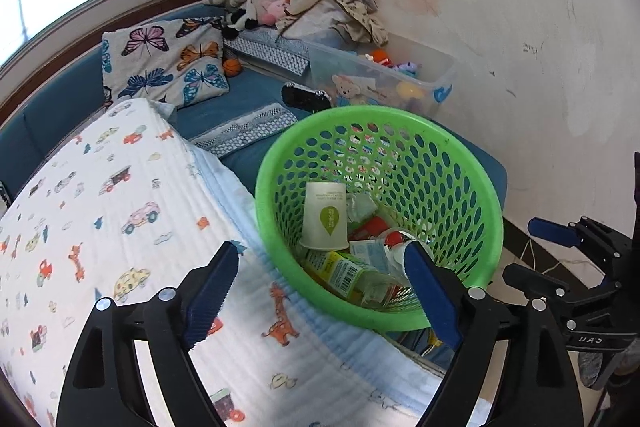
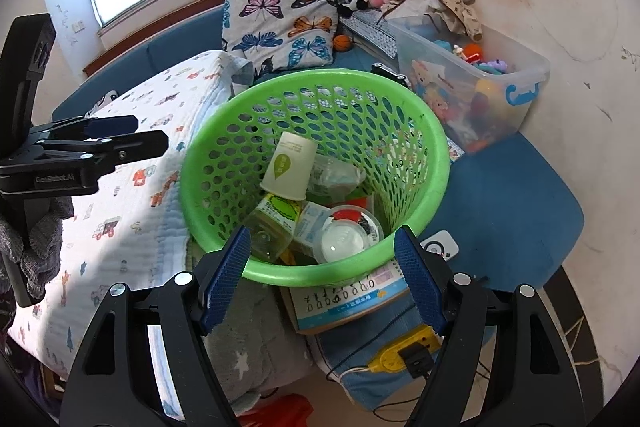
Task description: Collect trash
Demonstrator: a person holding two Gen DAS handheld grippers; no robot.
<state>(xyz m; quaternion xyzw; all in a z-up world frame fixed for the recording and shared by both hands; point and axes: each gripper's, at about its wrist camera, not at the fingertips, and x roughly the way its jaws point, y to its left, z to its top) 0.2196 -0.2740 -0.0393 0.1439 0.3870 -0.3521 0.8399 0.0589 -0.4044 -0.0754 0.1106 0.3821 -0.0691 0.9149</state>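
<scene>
Above green basket (image 1: 472, 163), left hand-held gripper (image 1: 324, 263) gapes wide, empty; right hand-held gripper (image 2: 322, 251) half-spread, grasping nothing.

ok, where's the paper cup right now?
In both wrist views the paper cup lies inside the green basket, mouth toward the camera, on top of the green-labelled bottle and beside a crumpled clear wrapper.

Print on white paper cup (image 2: 289, 166) in green perforated plastic basket (image 2: 434, 143) too small to read. Clear plastic bottle (image 2: 272, 227) partly hidden under cup. Blue-edged booklet (image 2: 348, 301) half covered by basket. Grey knitted sleeve (image 2: 38, 239) cut off by left edge.
</scene>
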